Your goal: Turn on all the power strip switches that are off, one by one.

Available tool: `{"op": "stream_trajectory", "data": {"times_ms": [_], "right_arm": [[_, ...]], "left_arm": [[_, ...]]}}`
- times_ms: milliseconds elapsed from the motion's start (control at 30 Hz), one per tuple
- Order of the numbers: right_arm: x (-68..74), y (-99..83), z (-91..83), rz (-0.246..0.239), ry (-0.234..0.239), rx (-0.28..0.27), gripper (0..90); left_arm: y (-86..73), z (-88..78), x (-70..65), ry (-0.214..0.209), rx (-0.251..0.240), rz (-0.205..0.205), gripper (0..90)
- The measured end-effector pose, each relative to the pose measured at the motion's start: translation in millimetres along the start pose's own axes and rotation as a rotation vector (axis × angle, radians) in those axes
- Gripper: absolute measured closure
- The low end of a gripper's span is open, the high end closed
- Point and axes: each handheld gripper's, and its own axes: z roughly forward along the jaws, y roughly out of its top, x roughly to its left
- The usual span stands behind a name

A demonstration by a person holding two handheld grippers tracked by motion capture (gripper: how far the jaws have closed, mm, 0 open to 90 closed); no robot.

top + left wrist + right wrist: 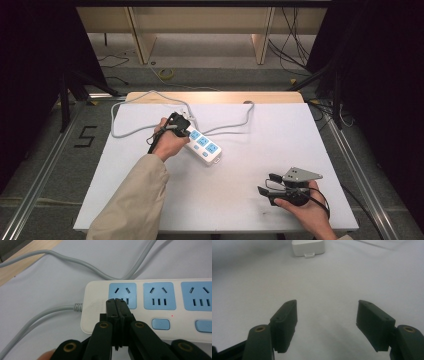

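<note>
Nearest us, at about five o'clock on the white table [150, 200], we hold the right gripper [265, 183] low over the bare surface, its jaws spread wide with nothing between them. Farther in, near the table's centre at about eleven o'clock from that gripper, lies the white power strip [204, 145] with its blue sockets [123, 295]. Our left gripper [115, 300] has its jaws pressed together, tips at the first socket on the strip's cord end. Beyond, the grey cord [235, 125] loops toward twelve o'clock.
</note>
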Motion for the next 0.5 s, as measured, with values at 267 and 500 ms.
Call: {"op": "stream_trajectory", "data": {"times_ms": [267, 500], "right_arm": [[0.1, -0.1, 0.0, -0.004, 0.002, 0.002, 33.8], [0.3, -0.1, 0.1, -0.006, 0.003, 0.005, 33.8]], "left_arm": [[3.2, 5.4, -0.9, -0.014, 0.041, -0.001, 89.8], [2.8, 8.2, -1.2, -0.02, 0.055, -0.005, 89.9]]}}
